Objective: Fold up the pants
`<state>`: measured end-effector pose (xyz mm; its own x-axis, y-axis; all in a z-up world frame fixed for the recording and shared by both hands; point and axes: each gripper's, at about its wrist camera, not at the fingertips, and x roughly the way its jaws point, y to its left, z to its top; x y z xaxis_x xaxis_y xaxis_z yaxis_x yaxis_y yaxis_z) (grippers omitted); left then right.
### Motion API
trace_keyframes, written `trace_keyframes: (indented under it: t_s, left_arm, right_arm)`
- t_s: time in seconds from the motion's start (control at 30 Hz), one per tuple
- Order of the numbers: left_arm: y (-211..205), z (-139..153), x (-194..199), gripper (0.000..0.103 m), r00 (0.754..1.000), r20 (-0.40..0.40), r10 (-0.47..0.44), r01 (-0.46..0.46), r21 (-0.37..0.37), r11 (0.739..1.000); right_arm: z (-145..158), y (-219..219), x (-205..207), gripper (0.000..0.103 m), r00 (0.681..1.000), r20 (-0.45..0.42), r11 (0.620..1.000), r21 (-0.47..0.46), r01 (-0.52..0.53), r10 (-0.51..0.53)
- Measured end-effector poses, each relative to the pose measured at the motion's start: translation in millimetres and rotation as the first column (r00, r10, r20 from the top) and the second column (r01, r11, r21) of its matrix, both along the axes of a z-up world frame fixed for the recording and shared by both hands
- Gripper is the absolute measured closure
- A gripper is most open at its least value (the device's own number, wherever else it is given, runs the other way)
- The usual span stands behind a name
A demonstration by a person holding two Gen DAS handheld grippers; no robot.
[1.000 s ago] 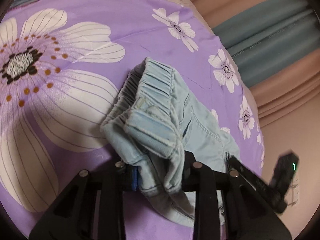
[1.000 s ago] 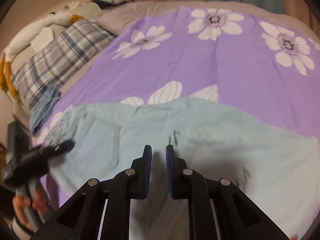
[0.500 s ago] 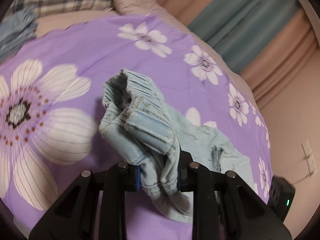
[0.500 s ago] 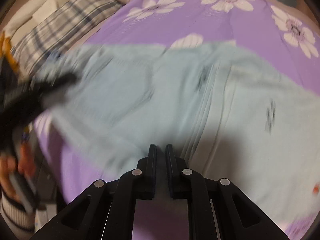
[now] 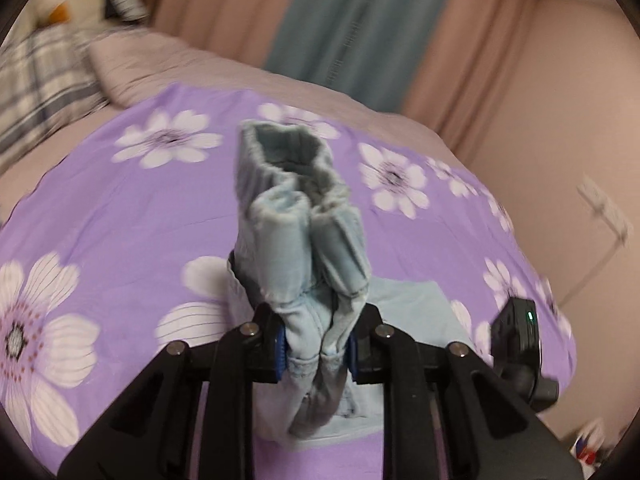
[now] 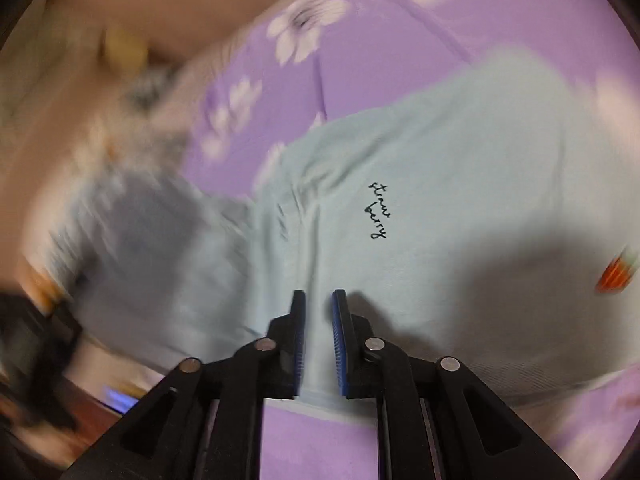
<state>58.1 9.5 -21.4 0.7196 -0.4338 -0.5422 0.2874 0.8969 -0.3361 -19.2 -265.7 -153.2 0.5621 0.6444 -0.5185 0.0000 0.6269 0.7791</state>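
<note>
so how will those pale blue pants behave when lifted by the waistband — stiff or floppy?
Probably floppy: the pants bunch into folds between the left tongs and sag below them. Likely light, since one pinch carries the waistband. Flat on the purple sheet, the fabric wrinkles, so a push should ruck it rather than slide it.

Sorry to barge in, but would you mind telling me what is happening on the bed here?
A person is folding light blue pants on a purple flowered bedspread. The left gripper is clamped on the bunched waistband, lifted off the bed. The right gripper has just been opening; its jaws stand apart over the flat fabric, gripping nothing.
</note>
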Motion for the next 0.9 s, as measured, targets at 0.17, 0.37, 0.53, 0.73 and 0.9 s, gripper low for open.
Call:
trace_keyframes:
  t_s: [0.17,0.37,0.53,0.73,0.9]
  left_arm:
    - [-56.3,-10.3,4.3,0.082,0.993,0.001,-0.117,0.116,0.119,0.986]
    - [-111.5,-53.0,16.4,0.062,0.963,-0.118,-0.244,0.266,0.232,0.936]
    - [-122.8,-71.8,9.9,0.052,0.942,-0.163,-0.294,0.328,0.263,0.907]
    - [-79.8,-64.0,-10.9,0.042,0.939,-0.164,-0.301,0.326,0.155,0.933]
    - [-28.5,-71.1,-16.9,0.040,0.960,-0.225,-0.167,0.189,0.081,0.979]
  right_arm:
    - [-12.4,-32.0,-10.3,0.046,0.998,0.024,0.940,0.337,0.042,-0.053]
    - [-21.1,-39.2,-18.2,0.029,0.994,-0.003,0.815,0.572,0.091,-0.109]
    - [-15.2,-54.6,-18.6,0.028,0.995,-0.046,0.851,0.515,0.104,-0.094]
    - [-3.7,-51.8,-19.0,0.030,0.996,-0.059,0.948,0.306,0.086,-0.072]
    - [3.7,-28.5,-12.2,0.069,0.995,-0.056,0.997,-0.015,0.077,-0.078]
